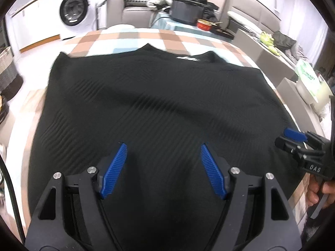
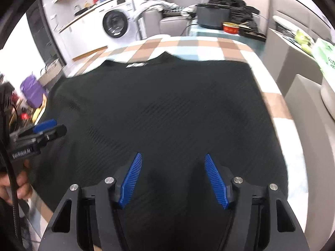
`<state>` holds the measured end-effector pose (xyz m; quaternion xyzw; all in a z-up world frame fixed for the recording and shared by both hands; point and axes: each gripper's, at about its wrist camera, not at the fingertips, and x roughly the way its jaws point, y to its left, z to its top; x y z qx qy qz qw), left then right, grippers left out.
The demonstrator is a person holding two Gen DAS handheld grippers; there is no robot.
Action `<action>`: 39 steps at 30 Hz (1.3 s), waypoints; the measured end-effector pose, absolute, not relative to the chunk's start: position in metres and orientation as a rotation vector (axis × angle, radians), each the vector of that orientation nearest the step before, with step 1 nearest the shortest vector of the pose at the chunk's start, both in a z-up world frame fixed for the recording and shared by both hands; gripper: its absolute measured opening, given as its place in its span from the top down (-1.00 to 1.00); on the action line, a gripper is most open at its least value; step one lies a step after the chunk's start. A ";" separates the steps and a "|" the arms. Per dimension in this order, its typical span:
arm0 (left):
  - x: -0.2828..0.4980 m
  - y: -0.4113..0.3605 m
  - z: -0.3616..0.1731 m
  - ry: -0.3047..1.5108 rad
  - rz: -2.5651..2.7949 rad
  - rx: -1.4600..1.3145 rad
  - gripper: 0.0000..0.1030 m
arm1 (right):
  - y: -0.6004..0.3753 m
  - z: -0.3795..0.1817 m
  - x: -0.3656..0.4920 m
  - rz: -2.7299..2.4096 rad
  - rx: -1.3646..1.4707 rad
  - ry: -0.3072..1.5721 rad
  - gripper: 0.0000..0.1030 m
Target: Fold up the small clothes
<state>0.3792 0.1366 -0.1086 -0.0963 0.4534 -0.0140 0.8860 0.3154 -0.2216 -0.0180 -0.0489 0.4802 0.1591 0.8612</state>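
both tongs, my left gripper (image 1: 163, 146) and right gripper (image 2: 173, 155), hang spread apart over the near hem of the black shirt (image 1: 150, 104) lying flat on the checked table (image 1: 136, 37), ready, i judge, to pinch it for folding.

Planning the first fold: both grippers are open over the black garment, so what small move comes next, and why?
Probably lower both to pinch the near hem. The left gripper and right gripper are open and hold nothing, while the black garment lies spread flat on the checked cloth, collar label far.
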 end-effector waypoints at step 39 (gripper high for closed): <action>0.154 0.267 -0.120 0.799 0.235 -0.899 -0.35 | -0.222 0.012 0.248 0.408 0.056 0.916 -0.50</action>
